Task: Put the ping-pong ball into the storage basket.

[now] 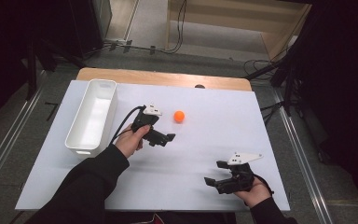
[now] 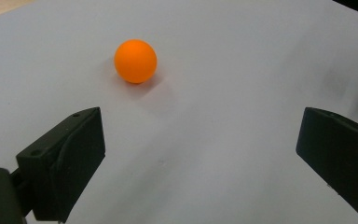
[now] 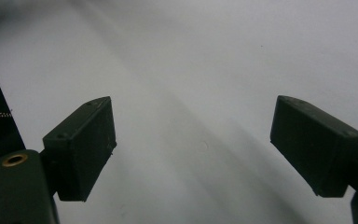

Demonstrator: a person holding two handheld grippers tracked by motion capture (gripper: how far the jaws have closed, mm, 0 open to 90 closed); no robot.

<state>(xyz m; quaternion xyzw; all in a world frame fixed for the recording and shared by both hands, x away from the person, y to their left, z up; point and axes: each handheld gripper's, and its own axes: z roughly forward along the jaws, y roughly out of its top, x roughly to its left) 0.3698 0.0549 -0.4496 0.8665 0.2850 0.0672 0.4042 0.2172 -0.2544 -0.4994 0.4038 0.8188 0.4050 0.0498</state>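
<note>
A small orange ball (image 1: 179, 116) rests on the white table sheet (image 1: 223, 121), a little beyond the middle. My left gripper (image 1: 167, 138) is held low just short of it and to its left, jaws wide open and empty. In the left gripper view the ball (image 2: 135, 61) lies ahead of the open jaws (image 2: 200, 126), nearer the left one and apart from both. My right gripper (image 1: 215, 172) sits near the front right of the table, open, with bare sheet between its jaws (image 3: 193, 112).
A long white bin (image 1: 93, 116) stands along the left side of the sheet, apparently empty. A strip of the wooden tabletop (image 1: 168, 77) shows at the far edge. Cables and dark stands (image 1: 284, 79) lie on the floor beyond and to the right.
</note>
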